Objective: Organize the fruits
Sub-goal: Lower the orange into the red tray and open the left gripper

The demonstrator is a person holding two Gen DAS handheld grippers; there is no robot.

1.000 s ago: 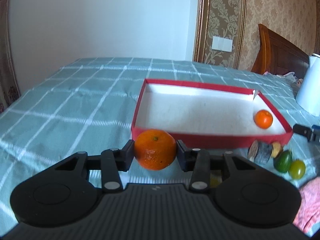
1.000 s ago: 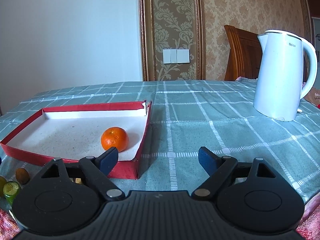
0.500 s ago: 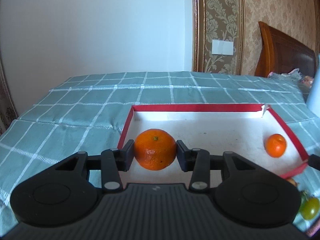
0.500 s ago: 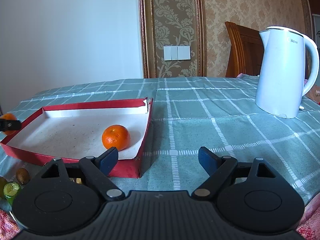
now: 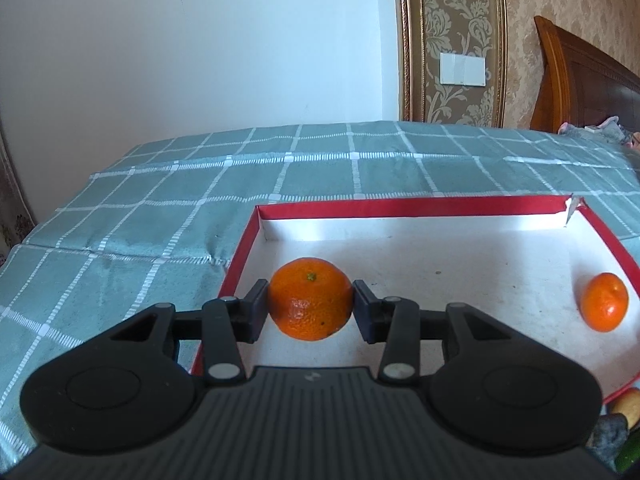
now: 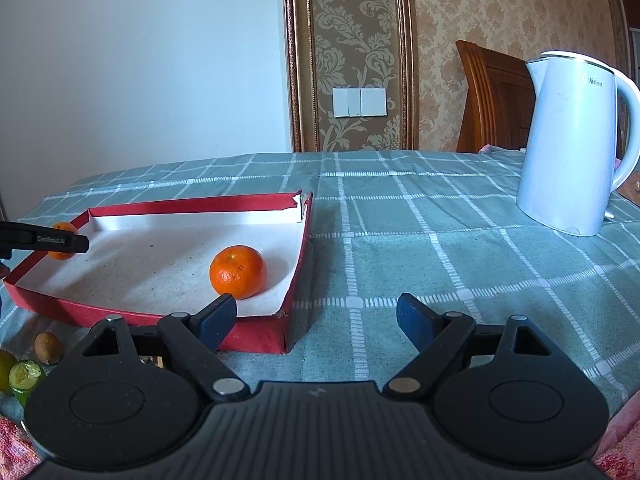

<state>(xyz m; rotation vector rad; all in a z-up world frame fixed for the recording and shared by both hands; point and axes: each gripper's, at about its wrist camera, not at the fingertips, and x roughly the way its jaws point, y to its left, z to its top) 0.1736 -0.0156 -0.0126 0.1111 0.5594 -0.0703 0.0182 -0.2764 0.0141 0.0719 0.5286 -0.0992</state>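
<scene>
Two hand-held grippers work over one worktop point(image 6: 460, 240) covered by a teal cloth with a white grid. Largest upon it is the shallow red-walled cardboard tray with a white floor point(image 5: 440, 203), evidently the collecting place for the fruit; its walls are low, so a fruit carried level clears them, and one far corner is torn open. Well apart from the tray, on the right gripper's side, stands a white electric kettle point(image 6: 568, 140), clear of any path to the tray.

Left gripper point(image 5: 311, 307): its jaws are clenched on a round orange mandarin with a green stem scar point(image 5: 310, 298), pinched across its middle so that it cannot roll. This held mandarin hangs over the tray's near left corner, apparently just above the floor rather than resting on it, which suggests that release is the step in hand. Nothing lies beneath it.

Right gripper point(image 6: 316, 314): jaws released and spread wide, empty, poised just outside the tray's near right corner.

A second, smaller orange mandarin point(image 6: 238, 271) already rests on the tray floor near the right wall, well apart from the held one. Outside the near wall lie the remaining small fruits: a brown oval one point(image 6: 47, 348) and a green one point(image 6: 25, 376), with others only partly visible.
</scene>
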